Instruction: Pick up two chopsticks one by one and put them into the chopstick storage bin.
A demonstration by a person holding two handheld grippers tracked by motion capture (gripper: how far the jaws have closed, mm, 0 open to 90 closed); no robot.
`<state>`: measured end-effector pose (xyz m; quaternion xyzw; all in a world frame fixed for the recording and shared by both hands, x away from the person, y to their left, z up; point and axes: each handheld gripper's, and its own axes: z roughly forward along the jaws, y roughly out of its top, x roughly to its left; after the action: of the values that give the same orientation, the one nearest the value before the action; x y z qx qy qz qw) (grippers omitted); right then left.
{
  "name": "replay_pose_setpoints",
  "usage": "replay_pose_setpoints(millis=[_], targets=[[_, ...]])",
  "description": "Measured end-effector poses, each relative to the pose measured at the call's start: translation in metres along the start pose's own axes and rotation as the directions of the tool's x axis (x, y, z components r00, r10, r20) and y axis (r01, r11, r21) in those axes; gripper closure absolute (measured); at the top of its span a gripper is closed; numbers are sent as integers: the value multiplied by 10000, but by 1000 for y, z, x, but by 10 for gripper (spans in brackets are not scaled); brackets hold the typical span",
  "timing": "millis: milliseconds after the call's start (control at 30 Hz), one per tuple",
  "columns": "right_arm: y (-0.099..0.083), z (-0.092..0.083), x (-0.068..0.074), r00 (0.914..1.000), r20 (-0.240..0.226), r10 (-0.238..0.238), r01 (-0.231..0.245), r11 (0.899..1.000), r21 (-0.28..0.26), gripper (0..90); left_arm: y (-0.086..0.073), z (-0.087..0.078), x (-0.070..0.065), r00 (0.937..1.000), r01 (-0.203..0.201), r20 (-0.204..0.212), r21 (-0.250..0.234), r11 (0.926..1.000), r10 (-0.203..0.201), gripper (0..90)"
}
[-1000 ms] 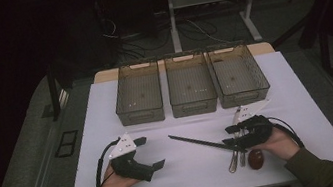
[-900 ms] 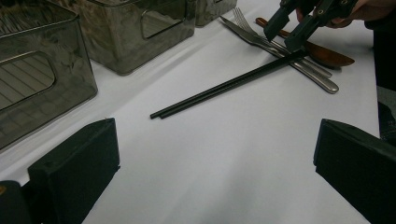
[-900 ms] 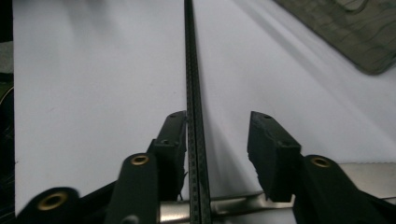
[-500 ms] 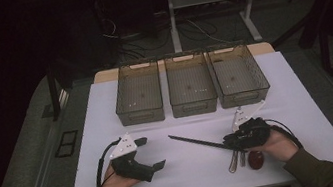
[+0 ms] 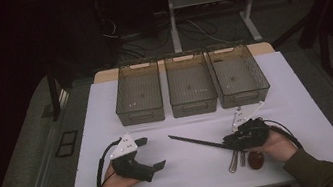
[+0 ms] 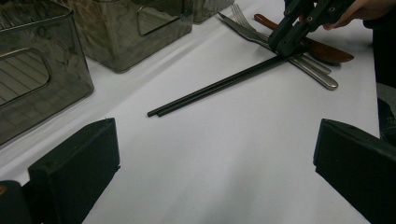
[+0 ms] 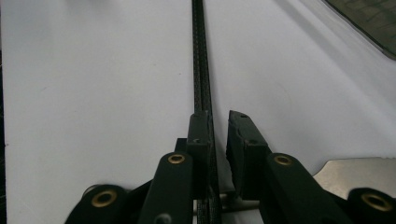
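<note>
Right gripper (image 5: 228, 140) nearly closed around black chopsticks (image 6: 219, 85) — fork (image 6: 243, 18), spoon (image 6: 322, 49) alongside — left gripper (image 5: 151, 152) wide open.

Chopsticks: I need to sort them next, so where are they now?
In the high view the chopsticks lie front-right on the white table, their right end between the right tool jaws, beside the fork.

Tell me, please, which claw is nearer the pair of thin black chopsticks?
Right: the right claw straddles the pair of thin black chopsticks; the left claw sits apart, left of their tips.
</note>
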<state>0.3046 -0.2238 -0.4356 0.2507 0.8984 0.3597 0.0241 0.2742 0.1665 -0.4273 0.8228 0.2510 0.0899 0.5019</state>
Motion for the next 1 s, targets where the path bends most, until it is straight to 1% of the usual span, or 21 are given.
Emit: replay_pose_setpoints(millis=[233,467,900,1000], targets=[[0,0,-2,9999,162,-8,9,10000,-49,778,0,0,0,10000,-14,-6,10,10000,14,0],[0,0,-2,10000,61,-44,44,10000,-70,778,0,0,0,10000,-15,-7,1,10000,15,0],[0,4,-2,9998,134,-126,126,9999,44,779,0,0,0,10000,-59,-3,15,10000,59,0],[1,8,-4,9998,131,-171,169,9998,88,779,0,1,-1,10000,-66,-10,-4,10000,66,0]])
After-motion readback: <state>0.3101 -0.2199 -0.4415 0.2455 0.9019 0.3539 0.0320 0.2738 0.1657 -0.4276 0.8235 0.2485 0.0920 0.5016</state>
